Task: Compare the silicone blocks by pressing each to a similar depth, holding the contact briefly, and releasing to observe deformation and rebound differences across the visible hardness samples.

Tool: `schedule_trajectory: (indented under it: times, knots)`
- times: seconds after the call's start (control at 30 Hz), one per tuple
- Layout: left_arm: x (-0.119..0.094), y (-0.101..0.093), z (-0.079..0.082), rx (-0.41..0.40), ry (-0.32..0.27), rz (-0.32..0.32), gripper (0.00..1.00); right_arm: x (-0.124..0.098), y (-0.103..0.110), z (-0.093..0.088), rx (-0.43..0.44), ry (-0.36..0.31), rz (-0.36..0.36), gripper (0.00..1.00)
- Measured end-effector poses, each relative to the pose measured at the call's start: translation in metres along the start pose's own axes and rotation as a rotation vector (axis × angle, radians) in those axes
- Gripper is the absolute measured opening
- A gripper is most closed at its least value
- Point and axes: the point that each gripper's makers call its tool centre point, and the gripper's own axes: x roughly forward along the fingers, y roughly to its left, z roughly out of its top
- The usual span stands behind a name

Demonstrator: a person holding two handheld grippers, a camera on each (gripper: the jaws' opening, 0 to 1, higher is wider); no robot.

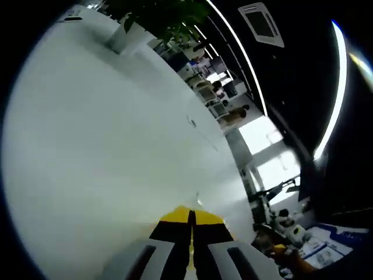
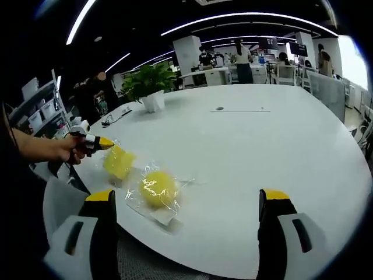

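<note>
Two yellow blocks [image 2: 157,188] (each in clear bag) on table [image 2: 262,146]; right gripper [image 2: 189,210] wide open, empty; left gripper [image 1: 191,224] closed.

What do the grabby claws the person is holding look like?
The right gripper has two pale grey jaws with black inner faces, dark slots and yellow tips. The left gripper has the same grey, black and yellow colours. From the right gripper view, it looks small, with a yellow tip, a black band and a pale knob.
</note>
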Motion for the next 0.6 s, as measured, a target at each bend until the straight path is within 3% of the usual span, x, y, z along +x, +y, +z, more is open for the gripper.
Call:
schedule_trajectory:
  times: [0.07,0.27,0.37,0.6]
  knots:
    - [-0.002,-0.013,0.011,0.046,-0.056,-0.041,0.00,0.001,0.001,0.004,0.010,-0.020,0.002,0.96]
    - [-0.009,-0.036,0.025,0.196,-0.103,-0.077,0.00,0.000,0.009,0.011,0.003,-0.048,0.030,0.96]
    - [-0.016,-0.059,0.044,0.291,-0.199,-0.130,0.00,-0.002,0.012,0.018,-0.015,-0.090,0.044,0.96]
    - [-0.027,-0.095,0.063,0.373,-0.242,-0.183,0.00,-0.006,0.023,0.036,-0.080,-0.163,0.073,0.96]
